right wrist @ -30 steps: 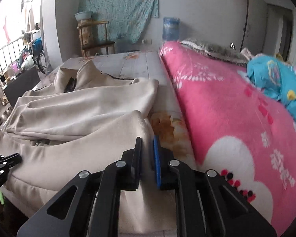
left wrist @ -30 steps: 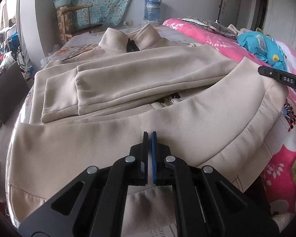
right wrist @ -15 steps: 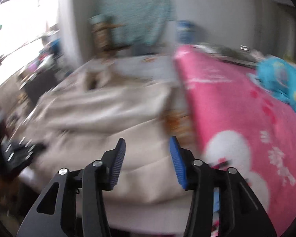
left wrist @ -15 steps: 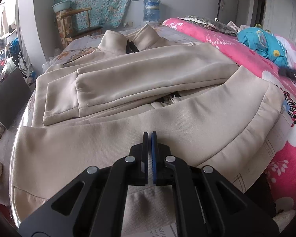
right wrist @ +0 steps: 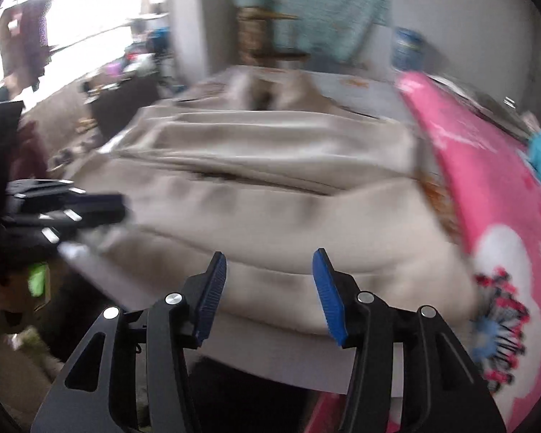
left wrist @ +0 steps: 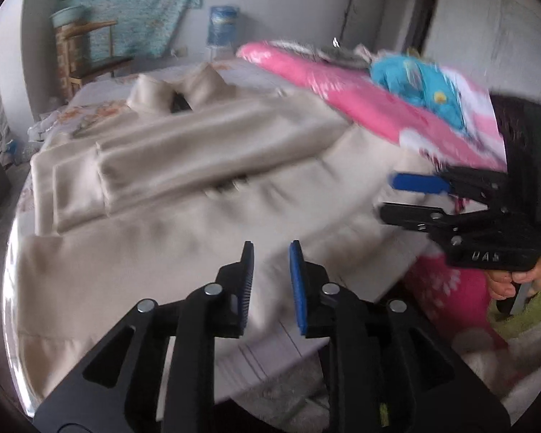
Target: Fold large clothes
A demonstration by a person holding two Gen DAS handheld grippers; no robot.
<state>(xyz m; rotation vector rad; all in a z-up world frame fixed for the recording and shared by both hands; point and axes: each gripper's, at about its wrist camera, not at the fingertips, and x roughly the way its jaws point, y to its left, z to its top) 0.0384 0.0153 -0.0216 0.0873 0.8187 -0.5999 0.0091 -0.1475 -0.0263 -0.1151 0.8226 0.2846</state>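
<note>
Both views are smearing with motion; fine detail on the fabric and far wall is hard to read.

The beige coat (left wrist: 184, 187) is lying across the bed (left wrist: 101, 90), collar at the far end, sleeves folded across its middle, hem nearest the cameras. Something dark is showing in a gap below the folded sleeves; blur is hiding what it is. The coat's near-left corner is running out of the left wrist view's rim.

The left gripper (left wrist: 269, 252) is hanging over the near hem, its jaws opening, a narrow gap showing with nothing between the blue pads. The right gripper (right wrist: 268, 258) is standing spread wider above the hem's right part, nothing between its pads. In the left wrist view its body is cut off at the right edge, where a hand (left wrist: 512, 281) is holding its grip.

A pink blanket (right wrist: 494, 187) is lying along the coat's right side, with a turquoise bundle (left wrist: 422, 90) on it farther back. At the far wall a teal patterned cloth (left wrist: 133, 3) is hanging, a wooden chair (left wrist: 86, 54) is standing below it, and a blue water jug (left wrist: 221, 25) is sitting to the right. The far-left window area in the right wrist view is washing out to white.
</note>
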